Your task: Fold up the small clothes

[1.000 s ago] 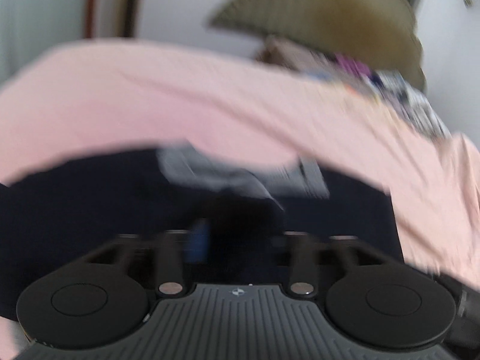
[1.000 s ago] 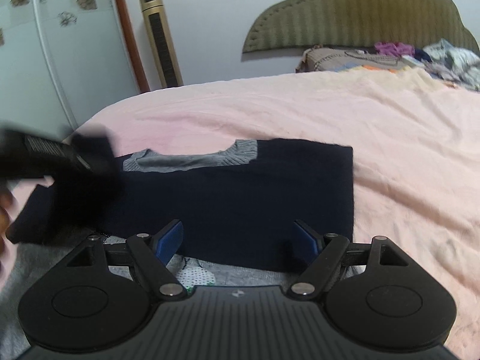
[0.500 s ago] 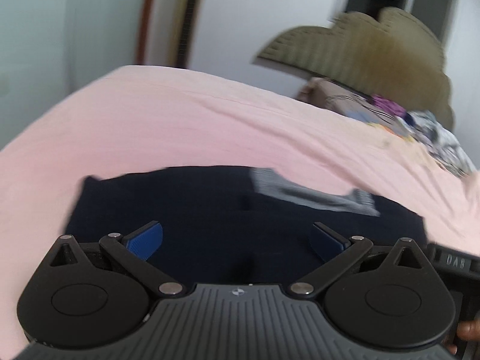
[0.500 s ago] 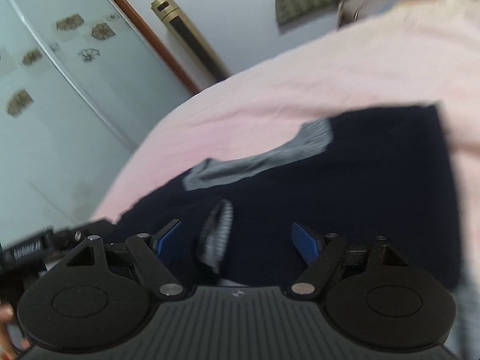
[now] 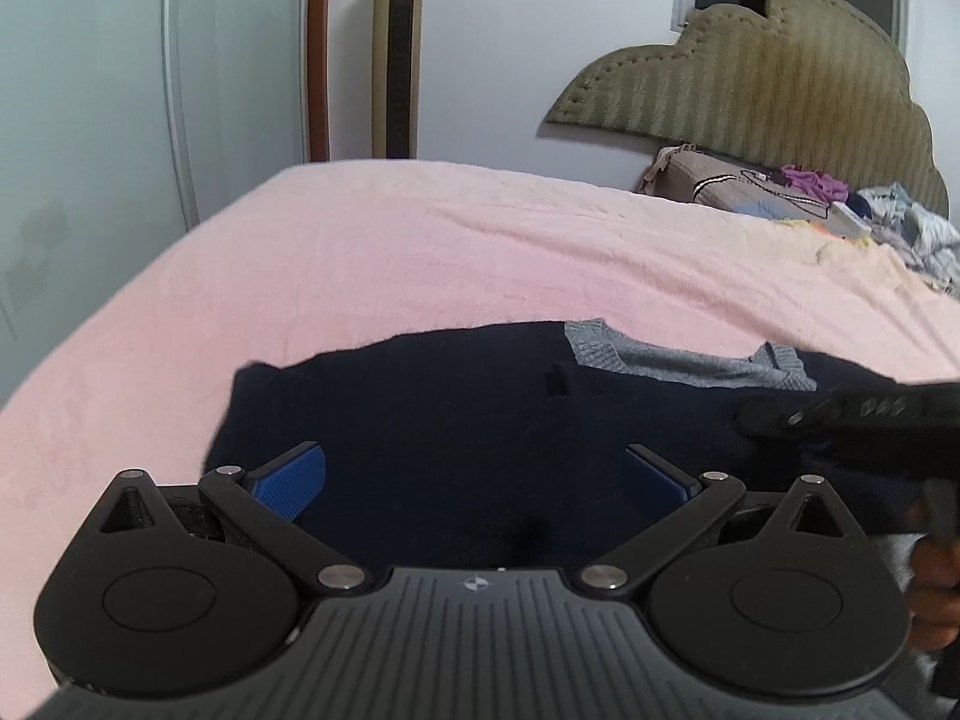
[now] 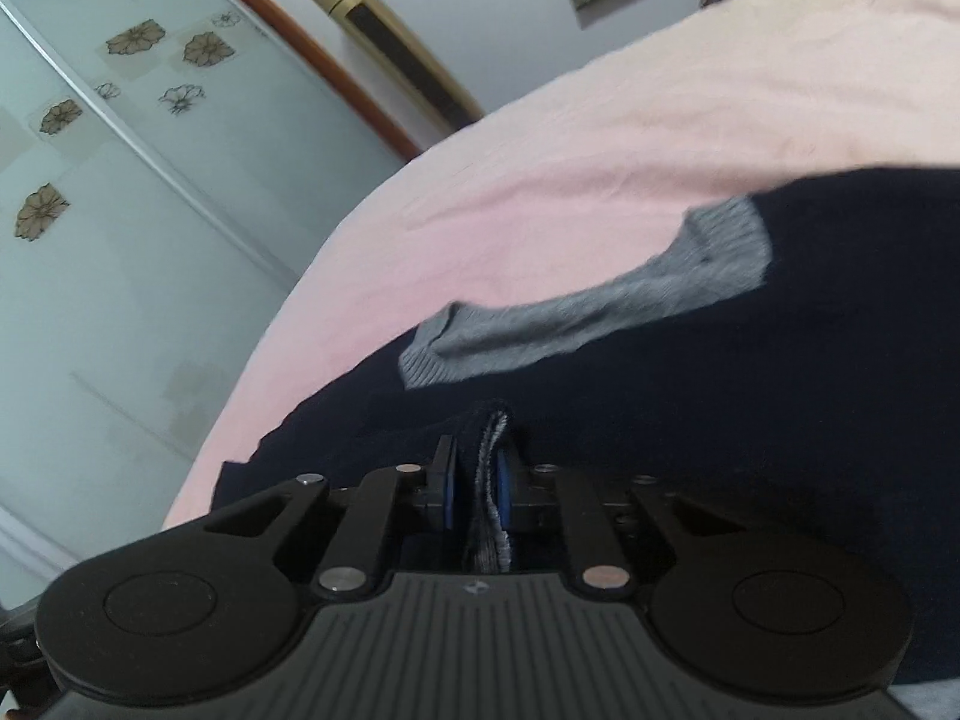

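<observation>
A dark navy sweater [image 5: 456, 420] with a grey ribbed collar [image 5: 684, 360] lies flat on the pink bed sheet [image 5: 420, 252]. My left gripper [image 5: 474, 474] hovers over its near left part, jaws wide open with nothing between the blue pads. In the right wrist view the right gripper [image 6: 477, 483] is shut, its pads pinching a raised fold of the sweater [image 6: 720, 372] whose grey ribbed edge [image 6: 492, 516] runs between them. The right gripper [image 5: 840, 414] also shows at the right edge of the left wrist view, held by a hand [image 5: 936, 588].
A padded olive headboard [image 5: 750, 84] stands at the far right with a pillow [image 5: 708, 180] and a heap of loose clothes [image 5: 900, 228] below it. A gold tower fan [image 5: 395, 48] and a sliding glass wardrobe door [image 6: 120, 180] line the wall beyond the bed.
The right gripper swung left over the sweater, rolled, and shut on a fold with a grey ribbed edge. The left gripper opened wide and pulled back, so more of the sweater shows.
</observation>
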Available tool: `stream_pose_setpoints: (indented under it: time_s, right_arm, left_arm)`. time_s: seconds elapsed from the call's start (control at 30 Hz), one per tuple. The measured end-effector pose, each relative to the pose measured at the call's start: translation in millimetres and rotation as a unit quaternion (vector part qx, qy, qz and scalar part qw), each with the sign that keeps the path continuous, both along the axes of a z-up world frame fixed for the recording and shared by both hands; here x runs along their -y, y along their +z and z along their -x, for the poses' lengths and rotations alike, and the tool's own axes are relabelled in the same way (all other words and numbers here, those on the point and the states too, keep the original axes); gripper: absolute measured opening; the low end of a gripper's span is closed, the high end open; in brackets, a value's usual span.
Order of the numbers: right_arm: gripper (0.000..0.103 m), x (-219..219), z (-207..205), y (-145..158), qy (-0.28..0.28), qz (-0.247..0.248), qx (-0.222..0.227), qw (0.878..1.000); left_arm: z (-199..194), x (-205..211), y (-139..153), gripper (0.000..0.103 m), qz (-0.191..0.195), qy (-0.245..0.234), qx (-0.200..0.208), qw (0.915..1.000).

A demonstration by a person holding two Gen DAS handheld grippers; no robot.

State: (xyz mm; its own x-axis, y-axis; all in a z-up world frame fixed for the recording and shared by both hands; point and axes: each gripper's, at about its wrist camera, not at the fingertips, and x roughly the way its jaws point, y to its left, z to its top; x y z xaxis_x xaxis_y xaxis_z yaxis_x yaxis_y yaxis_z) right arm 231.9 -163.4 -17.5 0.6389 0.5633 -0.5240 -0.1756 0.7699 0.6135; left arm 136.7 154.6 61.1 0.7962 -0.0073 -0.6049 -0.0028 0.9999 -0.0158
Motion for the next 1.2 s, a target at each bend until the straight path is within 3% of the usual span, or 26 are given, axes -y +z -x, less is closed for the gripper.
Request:
stream_pose_setpoints:
  time_s: [0.27,0.5,0.6,0.77,0.87,0.97,1.07,1.2]
  right_arm:
    - [0.012,37,38,43,-0.073,0.089,0.07,0.991]
    - [0.012,93,46,42,-0.142,0.124,0.05,0.981]
    - [0.012,101,46,36,-0.16,0.149,0.045,0.975]
    - [0.012,95,41,24,-0.149,0.201,0.034,0.968]
    - [0.02,88,43,25,-0.164,0.241,0.033,0.956]
    - [0.023,82,57,35,-0.186,0.254,0.064,0.947]
    - [0.023,68,64,38,-0.154,0.265,0.082,0.948]
    - [0.023,56,51,20,-0.123,0.304,0.041,0.944]
  left_arm:
    - [-2,-20,3,0.103,-0.01,0.043,0.005,0.999]
    - [-11,-50,-2,0.103,0.029,0.083,-0.027,0.9957]
    - [-16,-52,-7,0.103,0.027,0.085,-0.042,0.9952]
    - [-19,-40,-18,0.103,-0.003,0.066,-0.054,0.9964]
    - [-20,-34,-24,0.103,-0.022,0.059,-0.063,0.996]
    - [-21,-32,-30,0.103,-0.033,0.055,-0.072,0.9953]
    - [-21,-32,-34,0.103,-0.041,0.056,-0.074,0.9949]
    - [-18,-31,-32,0.103,-0.045,0.057,-0.074,0.9946]
